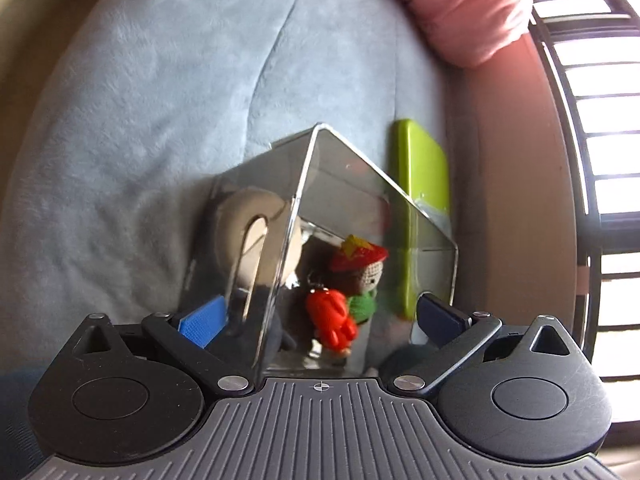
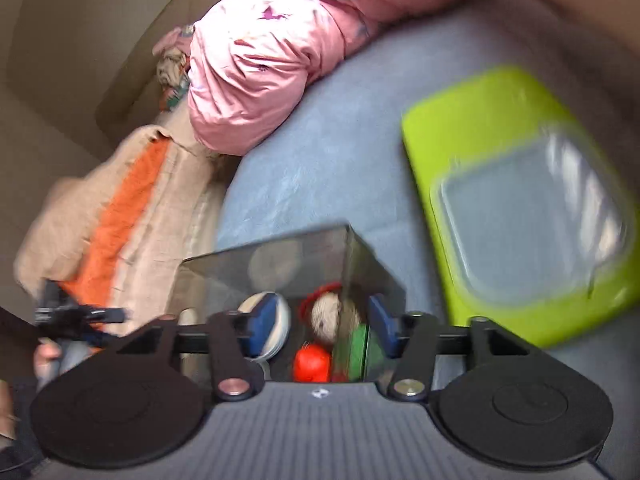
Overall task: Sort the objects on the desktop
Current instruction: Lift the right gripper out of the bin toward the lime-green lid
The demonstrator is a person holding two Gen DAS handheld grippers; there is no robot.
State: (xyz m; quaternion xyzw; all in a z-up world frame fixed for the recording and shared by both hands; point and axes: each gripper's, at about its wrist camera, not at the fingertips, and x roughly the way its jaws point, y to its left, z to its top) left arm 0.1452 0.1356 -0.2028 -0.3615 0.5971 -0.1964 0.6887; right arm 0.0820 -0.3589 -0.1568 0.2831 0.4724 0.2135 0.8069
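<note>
Blue bedding [image 1: 160, 120] carried a clear box [image 1: 340, 240] holding a crocheted doll [image 1: 360, 272], a red toy [image 1: 332, 320] and a pale round thing, with a green tray [image 2: 480, 128] just beside it. The left gripper [image 1: 320, 316] had its jaws wide astride the box, and the right gripper [image 2: 316, 320] straddled the box's near end, neither visibly clamping. I judged the sorting to be centred on the box, fitting either filling or emptying it, so any next move called for a square hold on its slick walls.

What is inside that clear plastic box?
Inside the clear box are a crocheted doll with a red hat, an orange-red toy and a round beige thing. Reflections hide the rest.
</note>
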